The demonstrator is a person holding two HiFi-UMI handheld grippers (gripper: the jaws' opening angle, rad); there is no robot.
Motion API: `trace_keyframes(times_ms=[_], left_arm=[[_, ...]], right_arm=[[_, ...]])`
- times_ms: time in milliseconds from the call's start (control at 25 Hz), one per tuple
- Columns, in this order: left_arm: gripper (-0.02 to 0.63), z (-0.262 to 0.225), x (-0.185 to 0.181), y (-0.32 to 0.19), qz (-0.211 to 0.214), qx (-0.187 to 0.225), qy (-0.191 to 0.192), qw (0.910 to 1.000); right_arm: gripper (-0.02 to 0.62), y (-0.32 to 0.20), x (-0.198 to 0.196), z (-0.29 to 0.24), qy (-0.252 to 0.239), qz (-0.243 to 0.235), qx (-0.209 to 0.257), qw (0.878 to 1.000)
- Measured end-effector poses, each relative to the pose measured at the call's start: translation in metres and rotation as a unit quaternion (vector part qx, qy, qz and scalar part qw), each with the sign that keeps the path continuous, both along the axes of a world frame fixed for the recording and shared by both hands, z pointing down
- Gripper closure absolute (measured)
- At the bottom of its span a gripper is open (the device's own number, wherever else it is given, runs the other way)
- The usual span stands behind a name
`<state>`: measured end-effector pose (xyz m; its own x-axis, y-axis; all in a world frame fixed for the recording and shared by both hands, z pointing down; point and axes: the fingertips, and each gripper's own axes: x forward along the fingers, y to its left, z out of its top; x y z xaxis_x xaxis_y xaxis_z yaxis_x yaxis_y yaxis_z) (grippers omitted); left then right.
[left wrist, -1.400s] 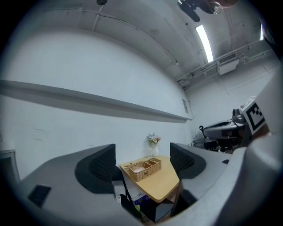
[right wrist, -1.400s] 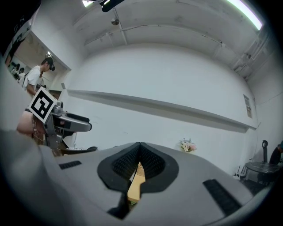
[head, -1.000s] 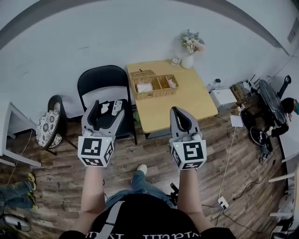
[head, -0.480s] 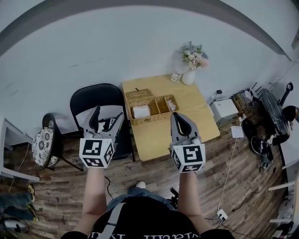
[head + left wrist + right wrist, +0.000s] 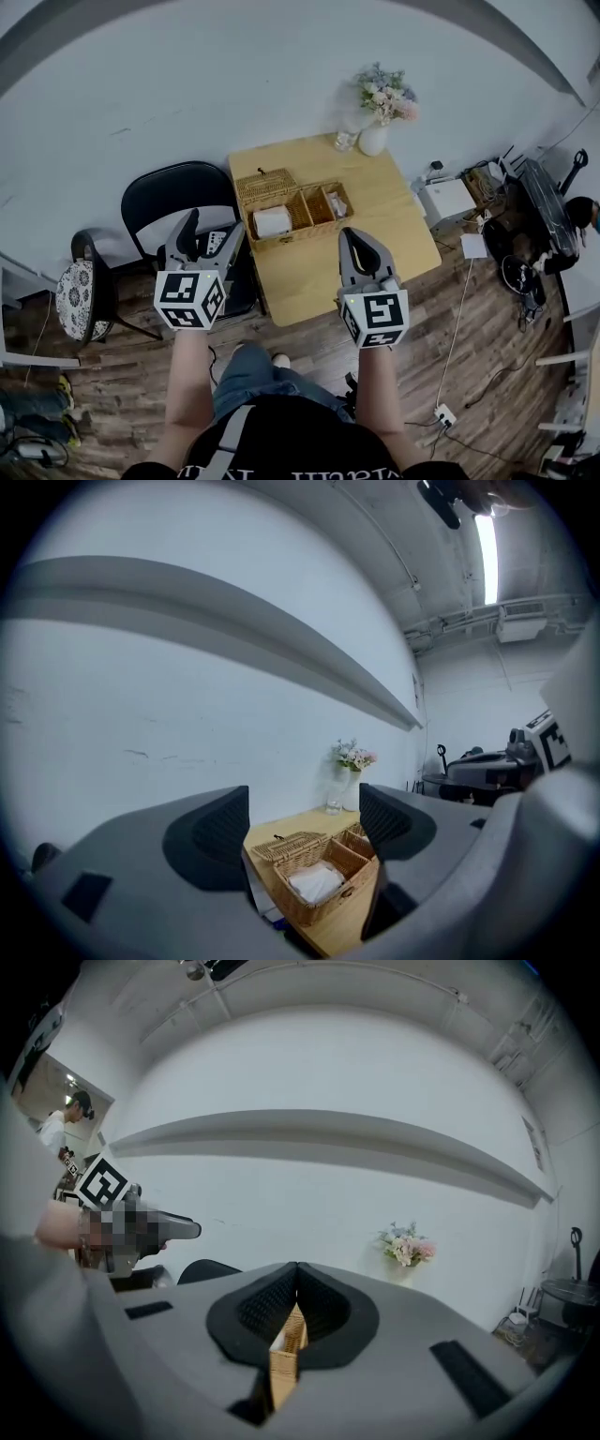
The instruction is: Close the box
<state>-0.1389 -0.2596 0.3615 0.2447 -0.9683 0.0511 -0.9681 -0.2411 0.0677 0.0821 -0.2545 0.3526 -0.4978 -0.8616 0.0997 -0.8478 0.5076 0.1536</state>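
A wicker box (image 5: 298,212) stands on the light wooden table (image 5: 366,234), with its woven lid (image 5: 260,184) open over the left end and a white bundle (image 5: 273,221) in the left compartment. My left gripper (image 5: 212,234) hovers open over the black chair, left of the table and short of the box. My right gripper (image 5: 352,236) is shut and empty, above the table's near part just right of the box. In the left gripper view the box (image 5: 328,881) and its lid (image 5: 287,846) show between the open jaws of my left gripper (image 5: 305,825). My right gripper (image 5: 295,1271) shows only a wicker sliver (image 5: 286,1349) below its tips.
A black chair (image 5: 173,195) stands left of the table and a stool with a patterned cushion (image 5: 77,292) farther left. A vase of flowers (image 5: 378,105) and a small glass (image 5: 344,141) sit at the table's far edge. A white device (image 5: 448,199), cables and a power strip (image 5: 444,411) lie right.
I have come closer to the table: the box and table have slid down and left in the head view. Both grippers keep their pose, left open and right shut.
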Motion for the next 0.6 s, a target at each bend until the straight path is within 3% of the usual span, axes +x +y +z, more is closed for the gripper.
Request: trace_keyframes(times_ms=[600], left_arm=[[0.239, 0.061, -0.028, -0.090, 0.049, -0.084, 0.009, 0.9953]], right_arm=[[0.580, -0.069, -0.017, 0.063, -0.001, 0.054, -0.082, 0.995]])
